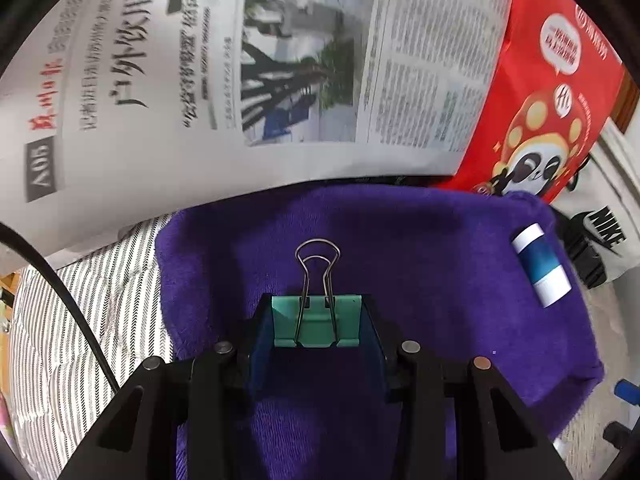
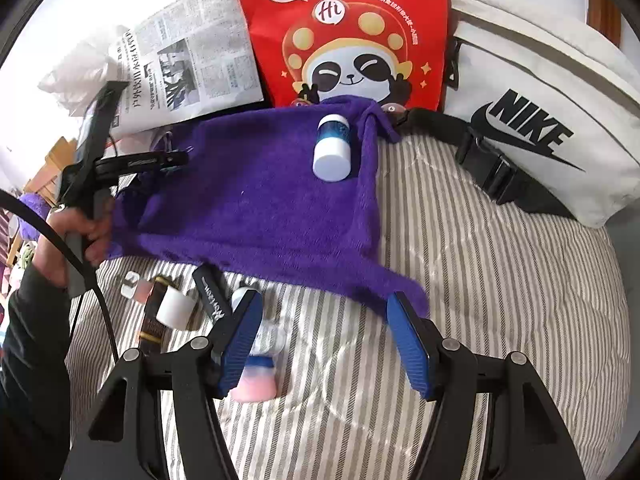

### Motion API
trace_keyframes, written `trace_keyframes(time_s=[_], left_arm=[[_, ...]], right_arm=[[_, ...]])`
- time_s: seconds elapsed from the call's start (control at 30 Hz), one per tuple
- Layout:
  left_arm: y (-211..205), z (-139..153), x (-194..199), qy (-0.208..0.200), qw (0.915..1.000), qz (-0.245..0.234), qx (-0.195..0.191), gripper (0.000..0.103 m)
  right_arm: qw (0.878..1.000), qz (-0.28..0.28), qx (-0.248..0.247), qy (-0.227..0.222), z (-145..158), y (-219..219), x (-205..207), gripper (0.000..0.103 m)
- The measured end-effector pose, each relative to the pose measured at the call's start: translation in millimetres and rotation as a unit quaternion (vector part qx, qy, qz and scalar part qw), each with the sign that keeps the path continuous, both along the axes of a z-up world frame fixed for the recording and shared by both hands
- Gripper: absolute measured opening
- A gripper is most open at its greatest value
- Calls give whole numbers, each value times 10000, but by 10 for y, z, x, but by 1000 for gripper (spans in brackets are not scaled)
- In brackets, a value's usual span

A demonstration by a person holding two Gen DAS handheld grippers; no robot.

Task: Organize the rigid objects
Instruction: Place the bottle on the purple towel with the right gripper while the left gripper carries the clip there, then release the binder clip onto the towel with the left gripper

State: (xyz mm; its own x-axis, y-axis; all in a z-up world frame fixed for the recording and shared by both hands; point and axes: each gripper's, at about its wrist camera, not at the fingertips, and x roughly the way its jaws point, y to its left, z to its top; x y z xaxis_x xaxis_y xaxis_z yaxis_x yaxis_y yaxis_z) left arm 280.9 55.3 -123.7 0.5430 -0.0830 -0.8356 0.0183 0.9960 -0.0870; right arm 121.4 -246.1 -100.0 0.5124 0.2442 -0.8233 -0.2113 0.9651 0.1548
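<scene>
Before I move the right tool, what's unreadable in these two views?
- Left wrist: whether the green binder clip touches the purple towel; the left tool hides its underside.
- Right wrist: pink-capped bottle, partly behind the right tool finger.
- Right wrist: the clip itself, too small at the far left tool.
- Both: bottle label blurred.

Striped bedding [image 2: 460, 280], brightly lit; wooden furniture [image 2: 48, 160] behind

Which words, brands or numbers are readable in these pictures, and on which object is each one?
"NIKE": white bag.
"Hi": red bag; its Chinese slogan is too small.
"A05": newspaper; body text is blurred.
Black stick: script unreadable.
Blue-white bottle: label unreadable.
</scene>
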Motion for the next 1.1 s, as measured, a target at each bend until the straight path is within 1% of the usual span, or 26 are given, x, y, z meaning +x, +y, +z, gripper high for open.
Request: trace_keyframes(time_s=[0.1,0.3,0.37,0.43,0.57,0.63,0.73,0.8,0.97,1.1], left_arm=[[-29,-82,37,175,9998,21,27,39],[-162,-109,48,157,9996,-45,222,39],[-219,-116,43,165,9994,-109,287,42],[-295,-123,37,157,9994,-141,282,47],[-336,-112,-50,222,9993,-128,285,48],[-307,-78,-211,257,9995,-70,156,48],[-240,-14,-415,183,9998,-47,8,48],[-240,61,-556,125,9999,-44,33,48],[-299,351,-1069,-113,9997,-227,26,48],[-333,475,-1453,-234,9993,-297,34,48]], right_arm=[[10000,11,41,23,10,-1,-24,65],[9999,-25,118,60,35,-27,-69,65],[9998,-37,150,88,28,-30,-96,65],[9998,-28,171,133,13,-31,-131,65],[9997,-34,185,139,24,-41,-204,65],[9997,-47,194,116,54,-54,-253,65],[9997,-85,232,58,101,-80,-322,65],[9996,-110,262,35,131,-84,-364,65],[9989,-216,406,-44,219,-100,-514,65],[9988,-202,449,-73,268,-78,-635,65]])
